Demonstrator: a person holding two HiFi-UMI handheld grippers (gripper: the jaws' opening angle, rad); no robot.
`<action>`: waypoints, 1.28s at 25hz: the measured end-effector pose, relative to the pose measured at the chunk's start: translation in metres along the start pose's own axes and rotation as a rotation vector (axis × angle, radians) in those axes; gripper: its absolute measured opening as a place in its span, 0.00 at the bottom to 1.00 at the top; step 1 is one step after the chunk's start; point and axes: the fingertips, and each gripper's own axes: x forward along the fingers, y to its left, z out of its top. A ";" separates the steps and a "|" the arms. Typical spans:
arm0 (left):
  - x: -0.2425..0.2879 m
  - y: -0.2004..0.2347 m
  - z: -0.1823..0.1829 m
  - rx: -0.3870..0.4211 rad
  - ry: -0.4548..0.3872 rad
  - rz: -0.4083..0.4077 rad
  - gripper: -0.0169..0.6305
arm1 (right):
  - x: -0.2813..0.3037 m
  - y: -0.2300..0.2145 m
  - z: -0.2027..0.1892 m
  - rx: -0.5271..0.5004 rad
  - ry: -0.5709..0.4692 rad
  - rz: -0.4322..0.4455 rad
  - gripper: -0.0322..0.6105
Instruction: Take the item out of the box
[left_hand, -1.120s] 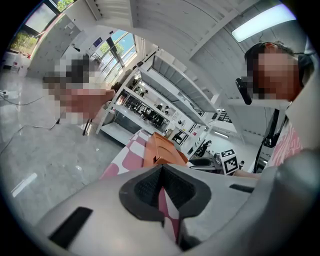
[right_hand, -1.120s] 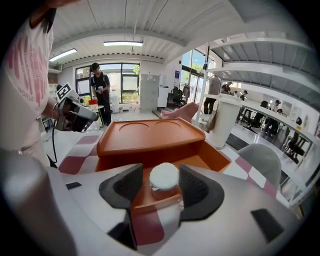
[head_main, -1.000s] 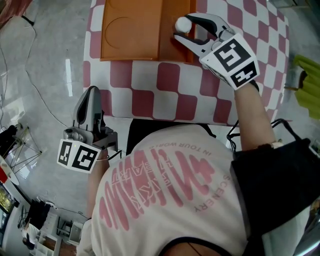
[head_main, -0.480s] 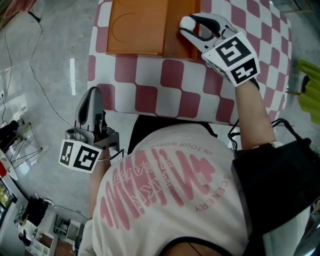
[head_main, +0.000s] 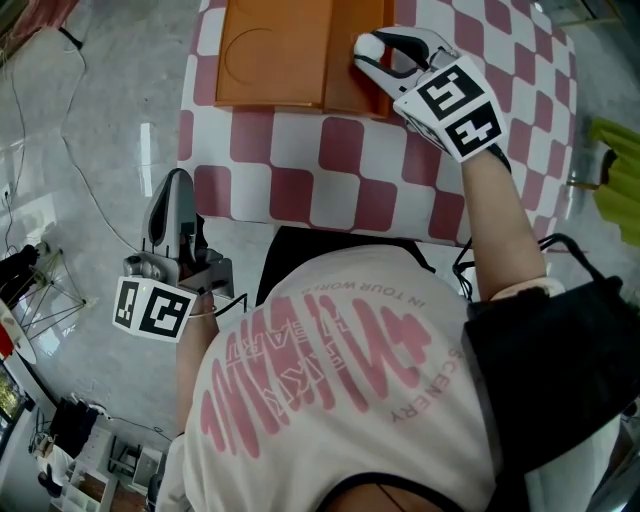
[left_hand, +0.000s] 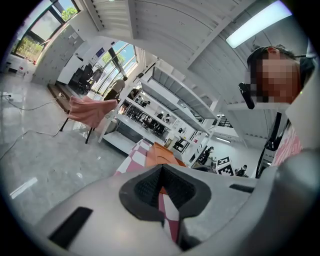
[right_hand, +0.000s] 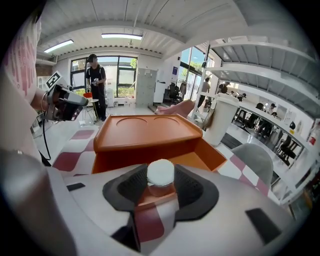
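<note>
An orange box (head_main: 272, 52) lies open at the far side of the red-and-white checked table (head_main: 340, 190). In the right gripper view its flat lid (right_hand: 145, 131) sits left of the open compartment (right_hand: 202, 161). My right gripper (head_main: 374, 56) is over that compartment, and its jaws have just been closing. Its pads now press a small round white-topped item (right_hand: 160, 173) from both sides; in the head view this item (head_main: 367, 45) sits at the fingertips. My left gripper (head_main: 172, 200) hangs off the table's near left corner over the floor, shut and empty, as the left gripper view confirms (left_hand: 161, 186).
Cables trail over the grey floor at the left (head_main: 60, 150). A green object (head_main: 615, 170) lies beyond the table's right side. A white pillar (right_hand: 220, 120) and a grey chair (right_hand: 256, 159) stand past the box, and a person (right_hand: 95, 82) stands far behind.
The right gripper's jaws have narrowed from wide apart onto the white-topped item. The left gripper has stayed beside the table.
</note>
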 end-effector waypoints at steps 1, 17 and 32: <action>-0.001 -0.001 0.003 0.003 -0.005 -0.003 0.04 | 0.002 0.001 0.001 -0.002 0.004 0.000 0.30; -0.030 -0.048 0.045 0.059 -0.102 -0.021 0.04 | -0.007 0.004 0.002 0.018 0.036 0.037 0.30; -0.049 -0.071 0.056 0.076 -0.154 -0.018 0.04 | -0.009 0.005 0.002 0.033 0.062 0.038 0.30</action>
